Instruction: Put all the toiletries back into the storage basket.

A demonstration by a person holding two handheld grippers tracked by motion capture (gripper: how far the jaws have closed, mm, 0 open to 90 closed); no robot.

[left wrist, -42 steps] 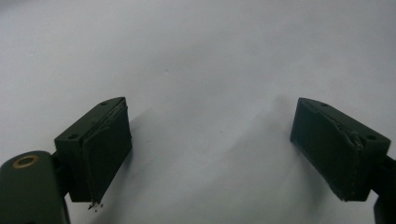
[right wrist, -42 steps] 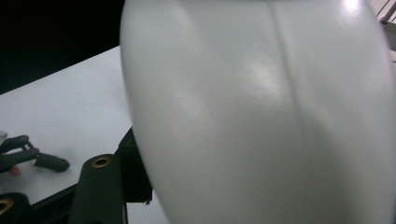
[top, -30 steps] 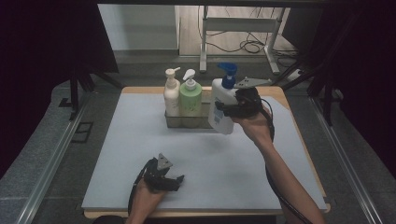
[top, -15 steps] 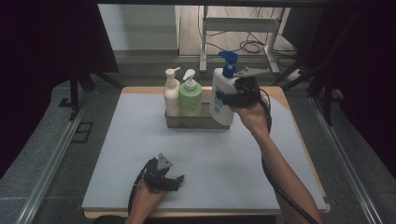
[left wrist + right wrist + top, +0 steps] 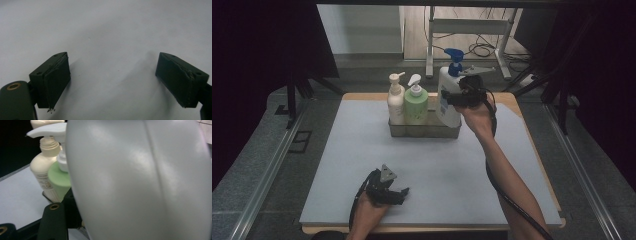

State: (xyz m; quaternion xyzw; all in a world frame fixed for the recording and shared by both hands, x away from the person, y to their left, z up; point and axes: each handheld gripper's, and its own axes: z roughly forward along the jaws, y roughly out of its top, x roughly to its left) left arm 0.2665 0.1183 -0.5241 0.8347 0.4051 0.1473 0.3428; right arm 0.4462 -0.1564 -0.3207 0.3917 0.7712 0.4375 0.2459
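Observation:
A white spray bottle [image 5: 447, 97] with a blue trigger top hangs over the right end of a clear tray [image 5: 424, 131], held upright by my right gripper [image 5: 451, 97], which is shut on its body. In the right gripper view the white spray bottle [image 5: 140, 180] sits very close between the jaws. A cream pump bottle [image 5: 395, 102] and a green pump bottle [image 5: 416, 104] stand in the tray; the cream pump bottle [image 5: 45, 170] and the green pump bottle [image 5: 60, 178] appear behind it. My left gripper [image 5: 404, 192] rests open near the table's front edge, its fingers [image 5: 53, 81] wide apart over the bare mat.
A pale blue mat [image 5: 337, 165] covers the wooden table [image 5: 517, 102]. Metal rails [image 5: 262, 175] run along both sides. A white stand [image 5: 462, 30] and cables lie on the floor beyond the far edge.
My right gripper has carried the spray bottle left and back, from beside the tray to over its right end. The left gripper has stayed put.

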